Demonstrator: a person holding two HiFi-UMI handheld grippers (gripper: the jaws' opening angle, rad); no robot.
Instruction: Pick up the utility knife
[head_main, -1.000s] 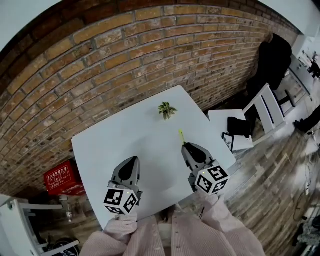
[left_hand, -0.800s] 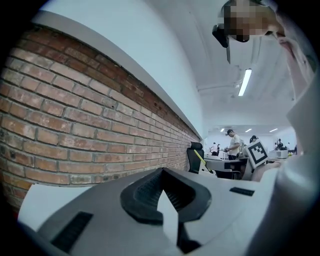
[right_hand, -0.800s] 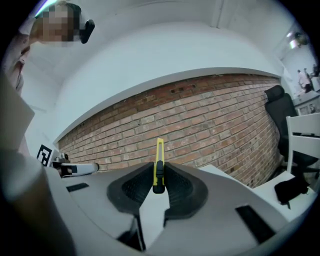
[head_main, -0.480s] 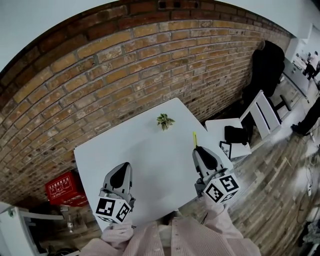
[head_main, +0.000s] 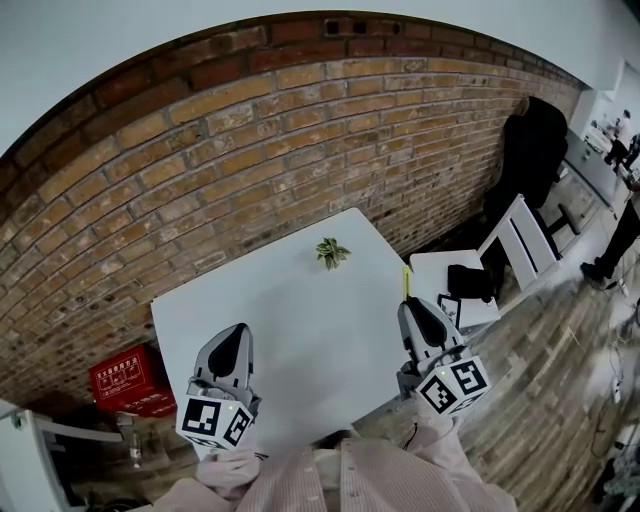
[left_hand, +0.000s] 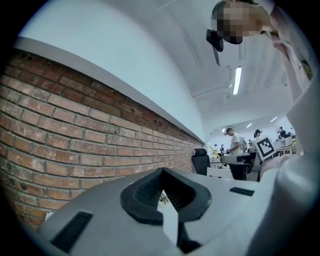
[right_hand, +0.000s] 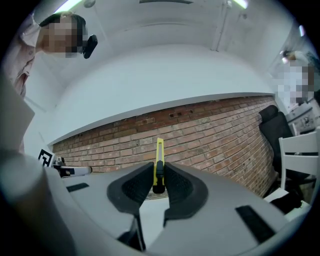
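Note:
The utility knife (head_main: 406, 281) is slim and yellow. It is clamped between the pads of my right gripper (head_main: 411, 304) and pokes out past the tips, held above the right edge of the white table (head_main: 290, 310). In the right gripper view the knife (right_hand: 159, 152) stands upright between the two dark pads of the right gripper (right_hand: 159, 176), against the brick wall. My left gripper (head_main: 238, 336) hangs over the table's front left part. Its jaws (left_hand: 162, 172) meet at the tips and hold nothing.
A small green plant (head_main: 333, 251) sits at the table's far side. The brick wall (head_main: 250, 140) runs close behind the table. A red crate (head_main: 124, 376) lies on the floor at the left. At the right are a white chair (head_main: 527, 234) and a low white stand (head_main: 440, 265).
Both grippers have risen off the table. The right one carried the knife up and toward the table's right edge, while the left drifted slightly left.

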